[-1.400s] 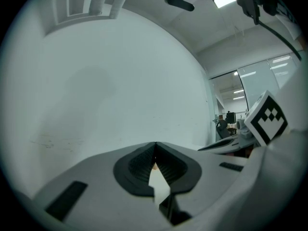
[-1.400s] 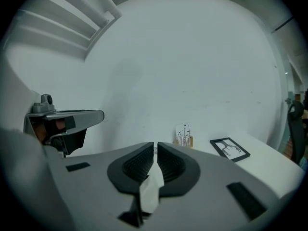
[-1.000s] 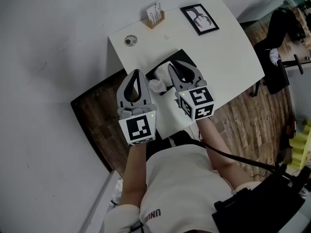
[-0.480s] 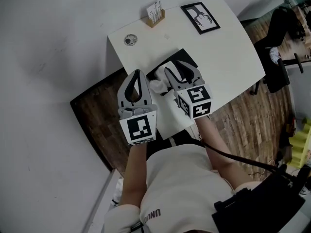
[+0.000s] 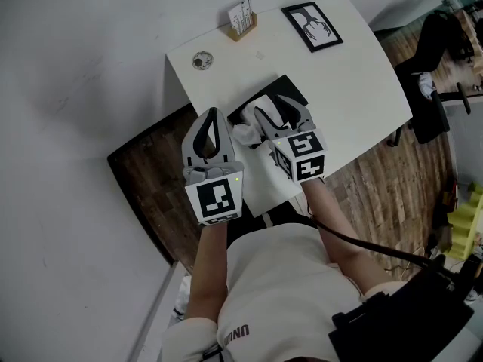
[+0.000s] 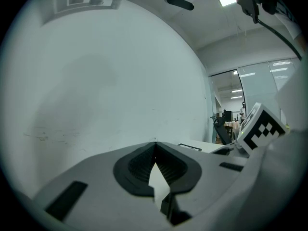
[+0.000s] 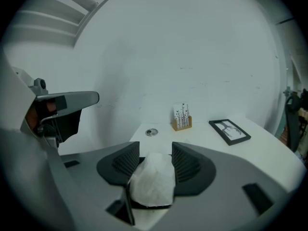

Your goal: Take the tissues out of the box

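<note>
The left gripper (image 5: 211, 116) hangs just left of the black box (image 5: 281, 87) on the white table (image 5: 355, 74), fingers pressed together, empty. Over the box, the right gripper's (image 7: 155, 150) fingers are spreading (a crumpled white tissue (image 7: 153, 179) sits between them).

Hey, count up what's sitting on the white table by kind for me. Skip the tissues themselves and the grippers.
Framed picture: 1
Wooden card holder: 1
Small round disc: 1
Black tissue box: 1
Total: 4
</note>
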Action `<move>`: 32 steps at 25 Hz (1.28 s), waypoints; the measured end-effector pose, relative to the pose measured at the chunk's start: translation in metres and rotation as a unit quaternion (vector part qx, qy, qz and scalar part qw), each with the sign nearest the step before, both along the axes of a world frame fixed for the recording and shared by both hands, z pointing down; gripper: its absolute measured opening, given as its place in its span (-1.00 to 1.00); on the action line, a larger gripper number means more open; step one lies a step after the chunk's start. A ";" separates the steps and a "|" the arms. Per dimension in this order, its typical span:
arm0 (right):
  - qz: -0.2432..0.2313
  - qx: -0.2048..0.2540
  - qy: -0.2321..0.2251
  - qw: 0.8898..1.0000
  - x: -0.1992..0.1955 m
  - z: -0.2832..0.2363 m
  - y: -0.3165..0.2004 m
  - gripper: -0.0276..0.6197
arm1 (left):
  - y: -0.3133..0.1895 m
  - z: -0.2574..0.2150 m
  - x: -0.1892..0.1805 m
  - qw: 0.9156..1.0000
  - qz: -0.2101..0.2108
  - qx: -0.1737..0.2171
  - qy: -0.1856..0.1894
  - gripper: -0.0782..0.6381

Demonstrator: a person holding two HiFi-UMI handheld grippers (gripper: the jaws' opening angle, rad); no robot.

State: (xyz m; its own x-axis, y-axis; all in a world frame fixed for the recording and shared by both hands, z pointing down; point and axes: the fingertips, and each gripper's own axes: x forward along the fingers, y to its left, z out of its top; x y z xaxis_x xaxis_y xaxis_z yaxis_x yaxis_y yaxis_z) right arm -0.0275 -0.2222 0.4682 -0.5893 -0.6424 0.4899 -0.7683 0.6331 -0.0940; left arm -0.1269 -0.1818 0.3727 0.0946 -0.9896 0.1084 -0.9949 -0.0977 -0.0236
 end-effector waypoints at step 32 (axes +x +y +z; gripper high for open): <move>-0.015 -0.034 0.054 0.998 -0.005 0.039 0.006 -0.25 | 0.000 0.010 -0.002 1.000 0.000 -0.014 -0.006 -0.74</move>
State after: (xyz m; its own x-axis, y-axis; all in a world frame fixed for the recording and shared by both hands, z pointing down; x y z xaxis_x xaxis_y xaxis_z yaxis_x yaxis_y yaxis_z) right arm -0.0326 -0.2163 0.5073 -0.5500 -0.5875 0.5936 -0.7564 0.6517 -0.0560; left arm -0.1290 -0.1815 0.3830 0.0928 -0.9863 0.1364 -0.9947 -0.0981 -0.0323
